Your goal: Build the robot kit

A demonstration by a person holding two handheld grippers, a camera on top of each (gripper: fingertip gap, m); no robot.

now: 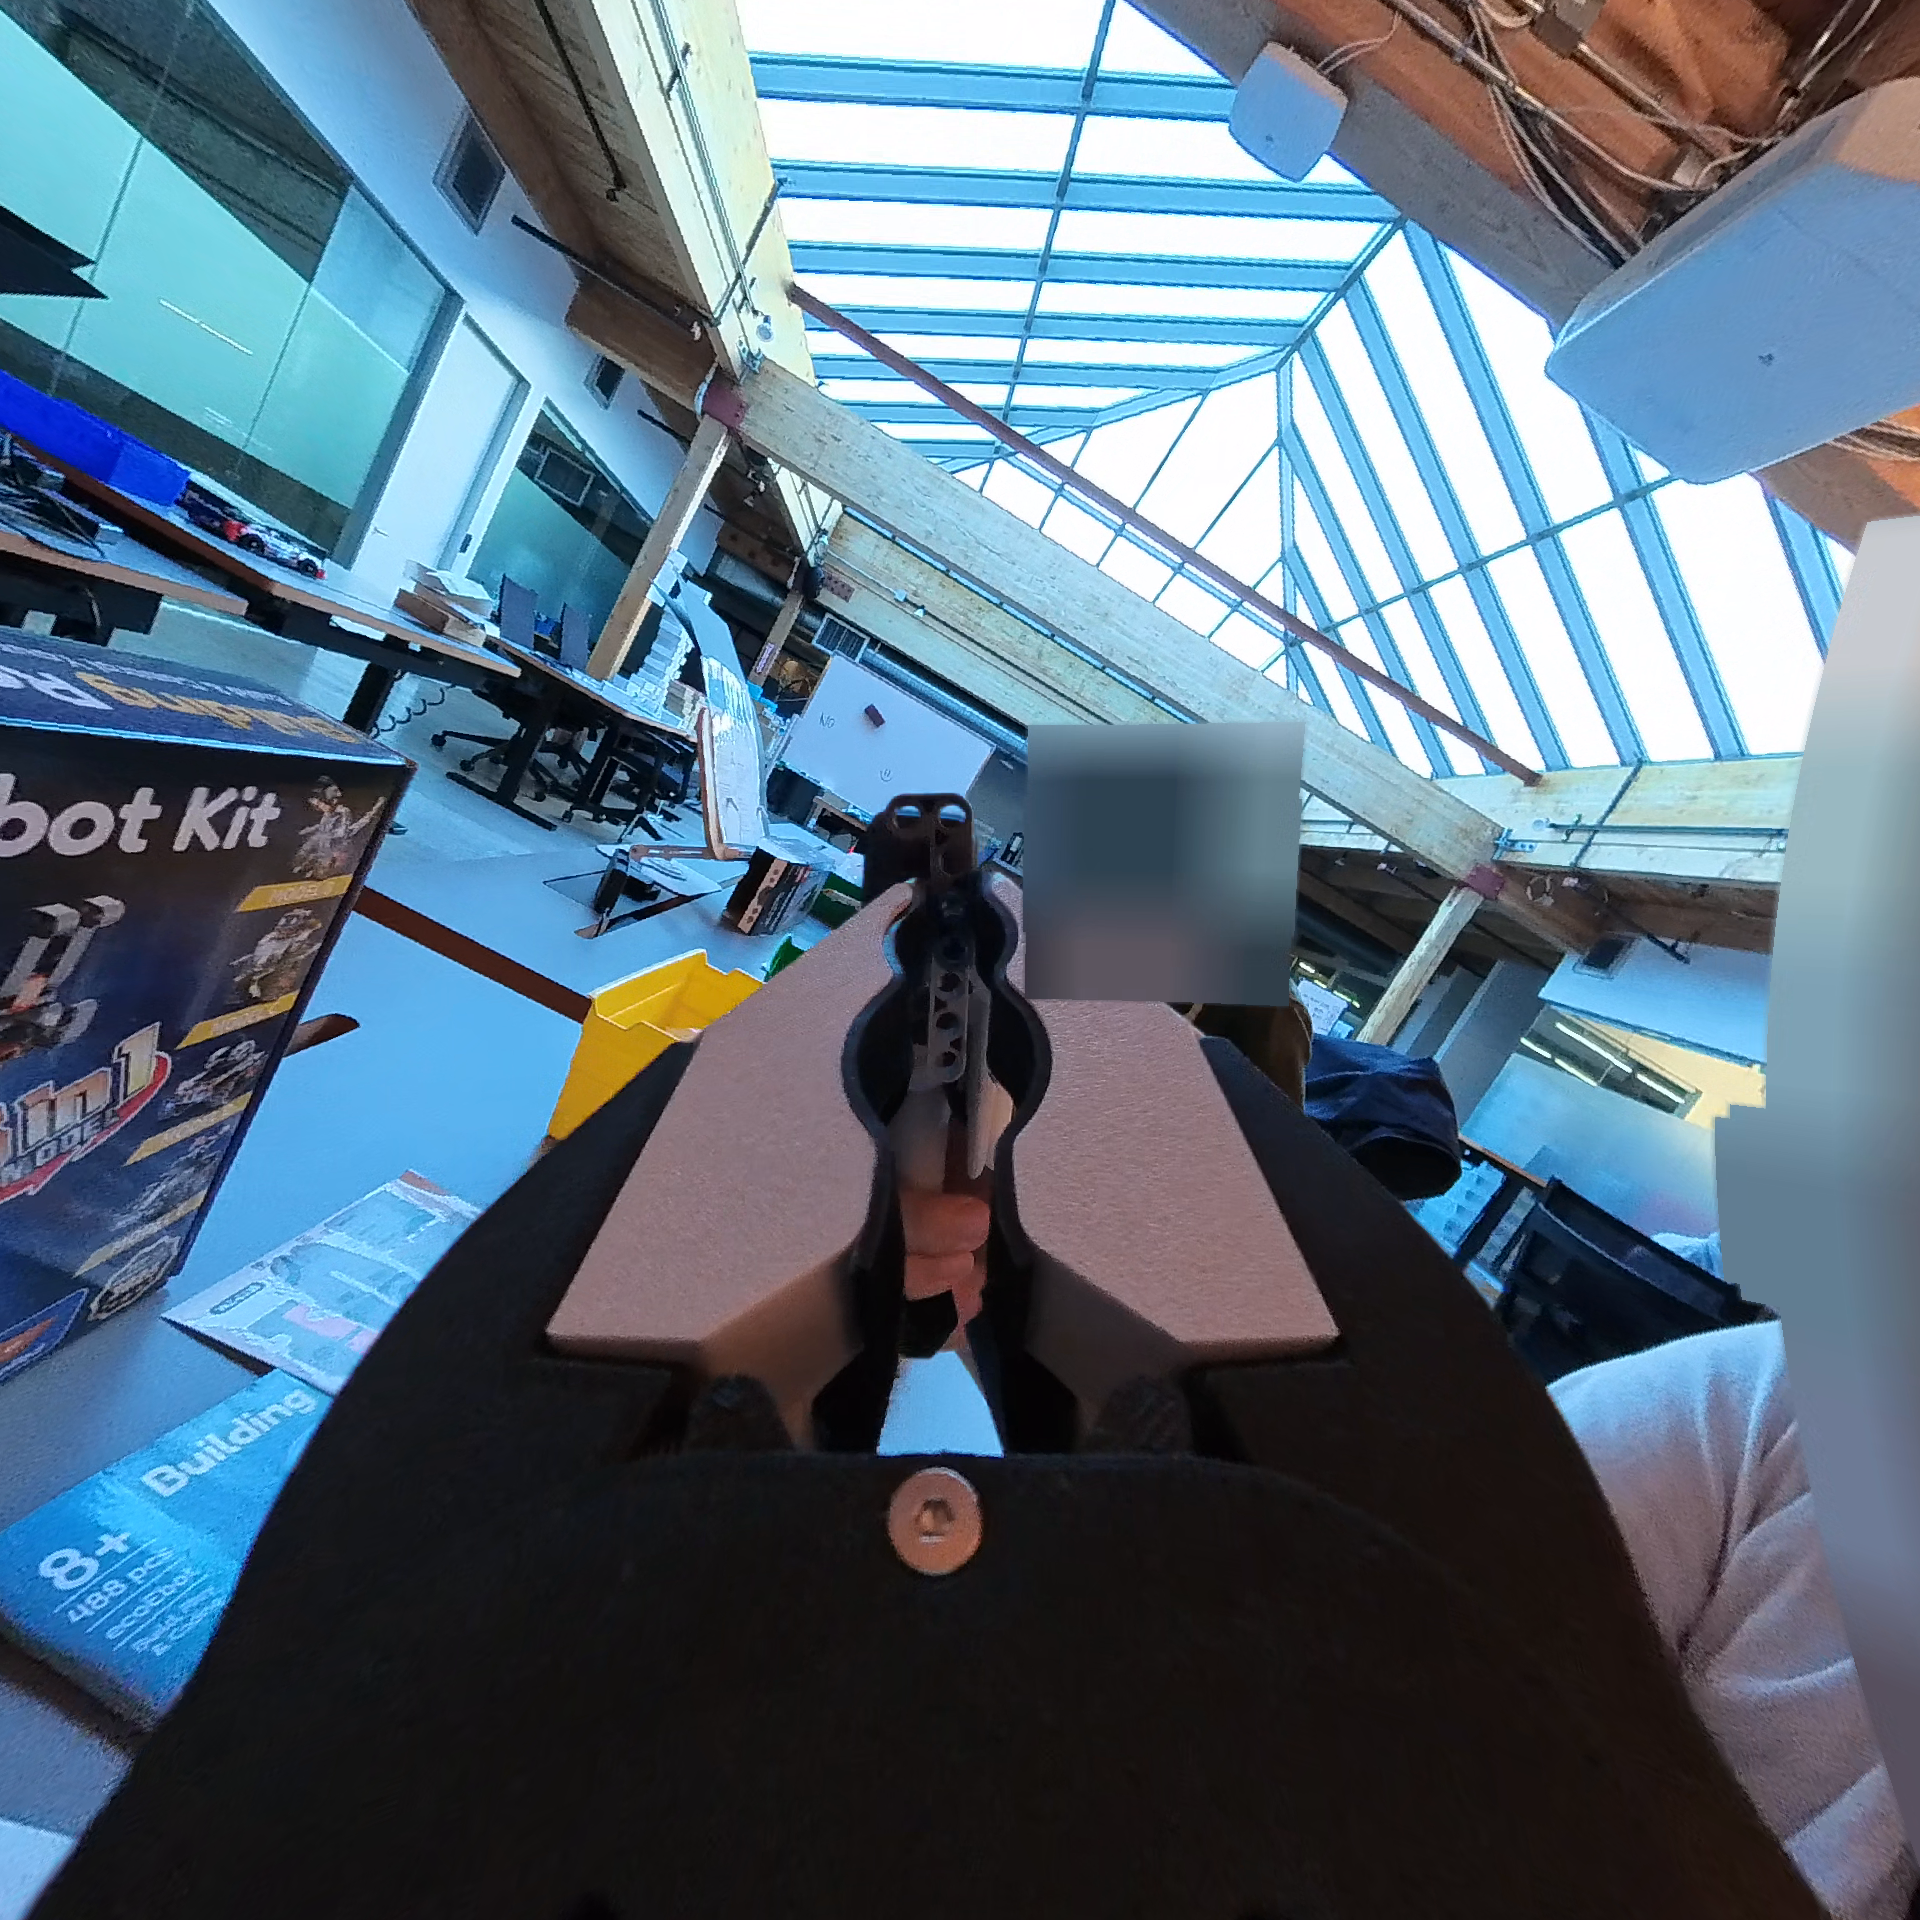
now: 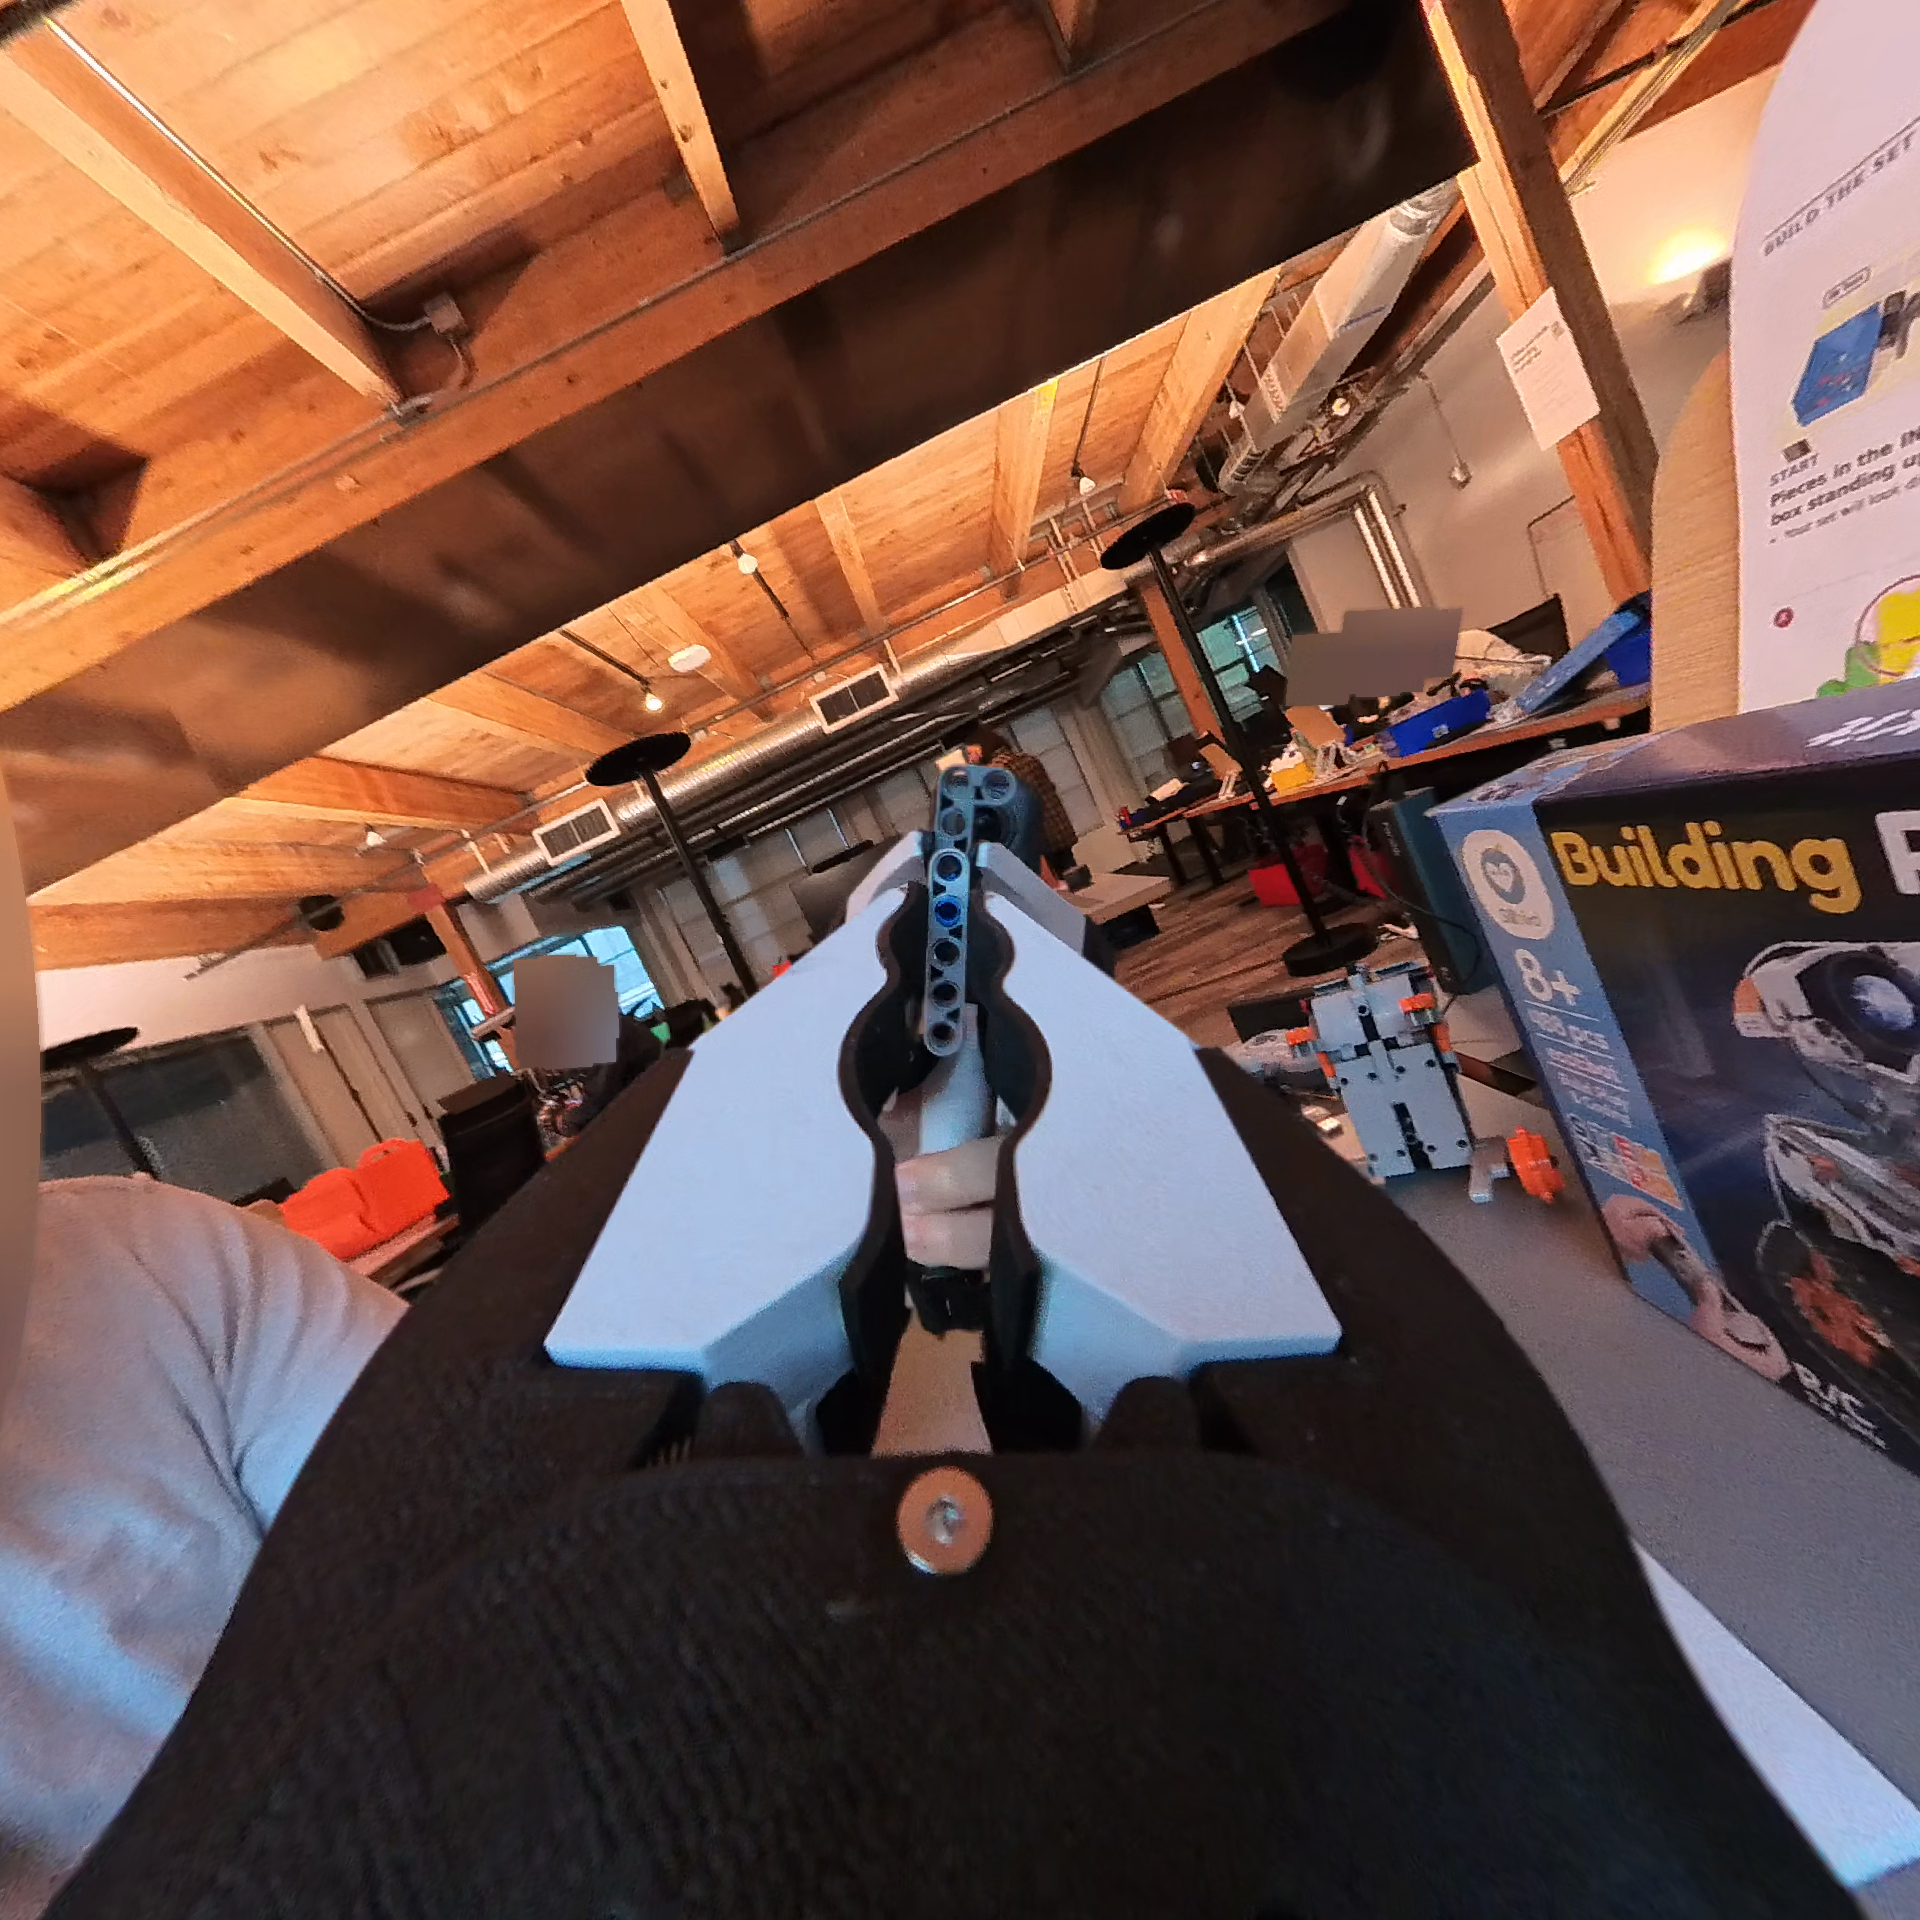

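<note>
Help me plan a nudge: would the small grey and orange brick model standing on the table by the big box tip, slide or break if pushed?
The grey and orange model stands upright on narrow legs, so a high push would probably tip it. It looks like light plastic, likely sliding easily on the smooth table. Loose pieces beside it suggest parts may pop off.

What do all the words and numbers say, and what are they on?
I won't read writing out; here is what bears it.
Dark blue toy box: big print, readable.
Light blue printed item beside it: readable.
White poster, right view: partly readable.
Paper note on wooden post: too small.
</note>
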